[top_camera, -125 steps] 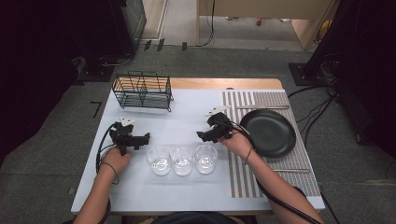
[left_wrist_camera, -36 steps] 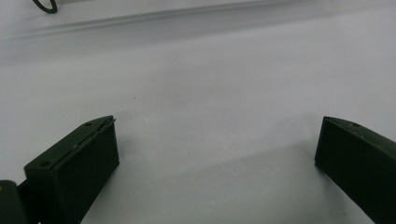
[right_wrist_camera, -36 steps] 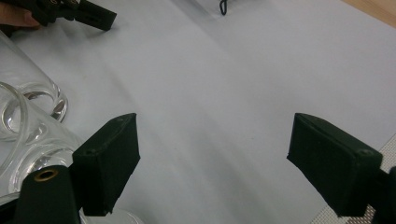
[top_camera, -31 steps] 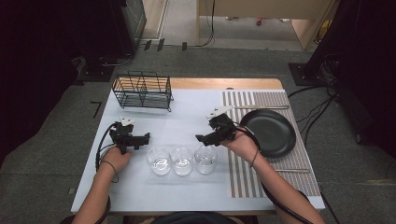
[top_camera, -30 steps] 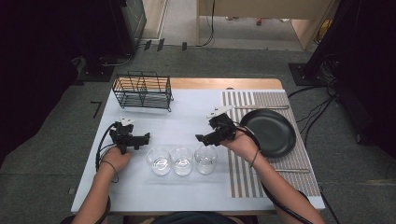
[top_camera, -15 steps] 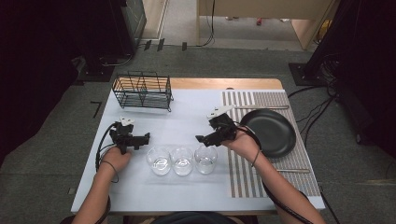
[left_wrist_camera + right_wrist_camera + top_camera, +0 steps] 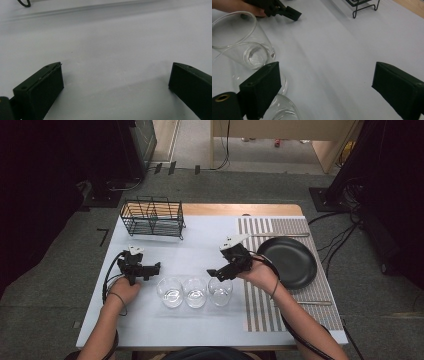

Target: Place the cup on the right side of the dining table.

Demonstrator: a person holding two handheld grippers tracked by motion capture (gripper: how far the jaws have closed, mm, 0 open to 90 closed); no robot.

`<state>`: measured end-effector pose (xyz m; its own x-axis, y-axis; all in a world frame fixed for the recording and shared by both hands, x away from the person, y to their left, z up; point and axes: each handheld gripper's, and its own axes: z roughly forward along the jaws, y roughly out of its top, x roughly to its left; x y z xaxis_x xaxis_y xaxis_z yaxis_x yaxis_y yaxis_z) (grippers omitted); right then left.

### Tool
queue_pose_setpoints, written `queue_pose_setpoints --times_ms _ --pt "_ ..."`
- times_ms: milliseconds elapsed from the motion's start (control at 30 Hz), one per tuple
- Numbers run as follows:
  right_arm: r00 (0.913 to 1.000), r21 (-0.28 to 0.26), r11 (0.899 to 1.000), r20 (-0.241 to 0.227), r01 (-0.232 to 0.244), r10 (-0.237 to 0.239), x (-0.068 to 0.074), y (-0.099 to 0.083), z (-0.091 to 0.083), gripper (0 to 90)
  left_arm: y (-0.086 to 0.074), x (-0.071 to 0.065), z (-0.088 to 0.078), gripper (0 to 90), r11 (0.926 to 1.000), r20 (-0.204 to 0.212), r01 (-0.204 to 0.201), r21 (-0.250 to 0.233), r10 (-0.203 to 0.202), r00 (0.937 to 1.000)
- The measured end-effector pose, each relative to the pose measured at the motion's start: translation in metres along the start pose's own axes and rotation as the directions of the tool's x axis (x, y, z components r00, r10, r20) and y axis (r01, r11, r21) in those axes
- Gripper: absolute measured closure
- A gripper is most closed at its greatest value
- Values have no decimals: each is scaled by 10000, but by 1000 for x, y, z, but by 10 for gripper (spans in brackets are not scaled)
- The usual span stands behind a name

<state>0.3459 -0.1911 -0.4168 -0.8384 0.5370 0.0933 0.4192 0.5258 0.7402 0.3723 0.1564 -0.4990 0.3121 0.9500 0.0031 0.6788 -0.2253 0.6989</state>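
The right gripper (image 7: 215,271) has just been opening, its jaws wide with nothing between them, just above the rightmost of three empty glasses (image 7: 220,291) lined up on the table (image 7: 200,330). To leave that glass steady, lift clear straight away from its rim. The left gripper (image 7: 156,266) rests open and empty beside the row.

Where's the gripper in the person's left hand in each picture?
High view: the left gripper is at the table's left side, beside the row of glasses.
Left gripper view: the left gripper shows as its own two black jaws, which rise from the bottom corners and stand open.
Right gripper view: the left gripper is at the top left, farther off, past a glass.
Shared landmark: the white table lies under it in all three views.
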Motion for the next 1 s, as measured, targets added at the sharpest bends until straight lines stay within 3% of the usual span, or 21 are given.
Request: queue_pose_setpoints --times_ms 100,267,733,1000 --pt "9997 15 9997 -49 250 -250 2 -1 1 14 0 0 0 0 10000 -2 0 2 0 10000" --pt "9975 -36 9998 -676 221 -222 4 0 1 0 0 0 0 0 10000 -1 2 0 -2 10000" --pt "9916 -78 9969 -1027 781 -784 11 -2 4 0 0 0 0 0 10000 -3 0 2 0 10000" --pt "9838 -56 9944 -1451 1055 -1052 14 -3 4 0 0 0 0 0 10000 -2 -2 3 2 10000"
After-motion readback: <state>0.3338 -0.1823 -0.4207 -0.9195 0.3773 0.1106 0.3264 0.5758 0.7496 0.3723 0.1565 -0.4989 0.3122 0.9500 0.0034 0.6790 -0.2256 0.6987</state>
